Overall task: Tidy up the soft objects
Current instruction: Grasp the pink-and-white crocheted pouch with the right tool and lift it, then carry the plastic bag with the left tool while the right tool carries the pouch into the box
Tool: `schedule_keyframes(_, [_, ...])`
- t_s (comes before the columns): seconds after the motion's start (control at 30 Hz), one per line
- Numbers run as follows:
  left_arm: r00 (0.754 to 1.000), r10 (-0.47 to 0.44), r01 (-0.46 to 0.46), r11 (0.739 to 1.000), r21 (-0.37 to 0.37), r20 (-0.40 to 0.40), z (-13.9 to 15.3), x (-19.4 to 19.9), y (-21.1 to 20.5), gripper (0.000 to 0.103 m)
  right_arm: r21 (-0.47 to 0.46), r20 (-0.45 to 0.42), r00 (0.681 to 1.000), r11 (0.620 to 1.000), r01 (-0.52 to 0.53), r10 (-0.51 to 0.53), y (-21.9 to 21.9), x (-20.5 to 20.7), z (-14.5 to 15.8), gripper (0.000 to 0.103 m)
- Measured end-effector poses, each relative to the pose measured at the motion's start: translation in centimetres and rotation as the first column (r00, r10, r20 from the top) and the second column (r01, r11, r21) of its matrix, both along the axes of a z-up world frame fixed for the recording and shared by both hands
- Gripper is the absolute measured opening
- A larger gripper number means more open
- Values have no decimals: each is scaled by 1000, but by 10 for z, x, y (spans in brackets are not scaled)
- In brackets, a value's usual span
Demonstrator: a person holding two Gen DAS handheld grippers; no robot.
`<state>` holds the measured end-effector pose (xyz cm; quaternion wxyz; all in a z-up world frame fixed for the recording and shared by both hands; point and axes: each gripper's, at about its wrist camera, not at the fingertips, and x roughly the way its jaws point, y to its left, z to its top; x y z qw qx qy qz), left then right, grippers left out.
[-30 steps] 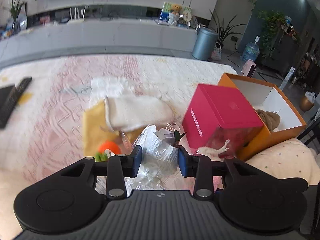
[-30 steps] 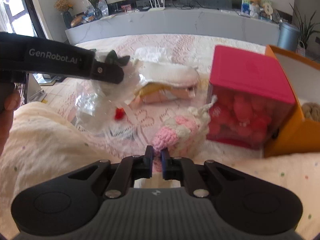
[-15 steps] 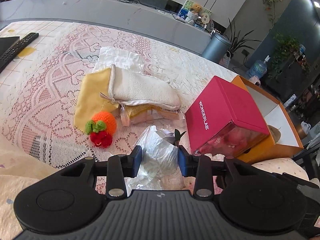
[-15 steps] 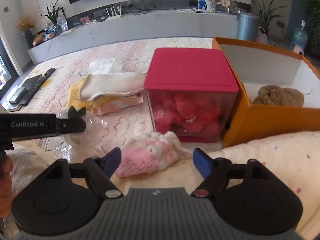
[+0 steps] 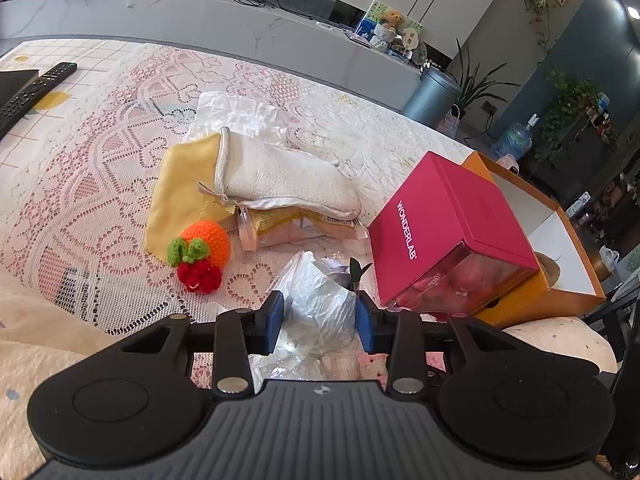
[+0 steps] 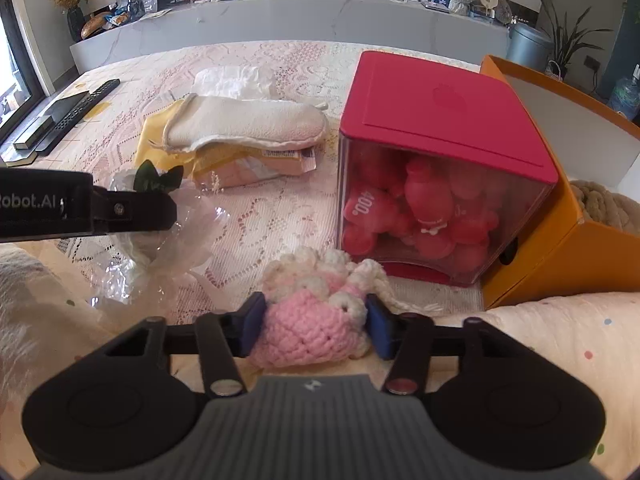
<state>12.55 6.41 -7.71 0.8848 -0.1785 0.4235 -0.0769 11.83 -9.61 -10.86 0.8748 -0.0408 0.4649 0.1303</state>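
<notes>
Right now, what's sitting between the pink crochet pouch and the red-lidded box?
Nothing; in the right wrist view only bare lace tablecloth separates the pink crochet pouch from the red-lidded box, apart from the pouch's own cream ruffle.

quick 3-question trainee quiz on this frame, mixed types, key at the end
1. True or false: the left tongs grip the crinkled clear plastic wrap.
2. What sits between the right tongs? A) orange crochet fruit B) pink crochet piece C) remote
3. Fill in: a beige knitted item lies inside the ___ box.

Key:
1. True.
2. B, the pink crochet piece; the pads flank it, but a firm grip cannot be confirmed.
3. Orange.
</notes>
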Motion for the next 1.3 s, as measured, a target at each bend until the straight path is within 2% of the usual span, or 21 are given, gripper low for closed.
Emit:
schedule_keyframes(0.07, [1000, 2, -2, 1000, 4, 4, 1, -1, -1, 43, 5, 6, 1000, 1000, -9, 9, -1, -2, 1, 34])
schedule_keyframes(0.17, [1000, 10, -10, 1000, 12, 19, 5, -5, -1, 42, 31, 31, 1000, 1000, 3, -4, -5, -7, 9, 26])
schedule_keyframes(0.43, [995, 27, -30, 999, 32, 94, 30, -24, -10, 42, 103, 121, 993, 995, -19, 7, -24, -29, 46, 25])
schedule_keyframes(0.67, [986, -17, 16, 1000, 4, 165, 63, -33, -28, 42, 179, 193, 981, 984, -10, -25, -51, -42, 82, 25])
schedule_keyframes(0.87, [976, -69, 74, 997, -20, 207, 84, -30, -53, 42, 205, 266, 962, 979, 3, -58, -79, -51, 112, 25])
schedule_keyframes(1.07, [960, -137, 156, 986, -61, 246, 104, -14, -92, 42, 176, 323, 942, 984, 31, -88, -117, -50, 132, 25])
schedule_keyframes(1.3, [933, -220, 253, 964, -86, 284, 120, 10, -149, 42, 113, 346, 930, 990, 86, -120, -173, -42, 143, 25])
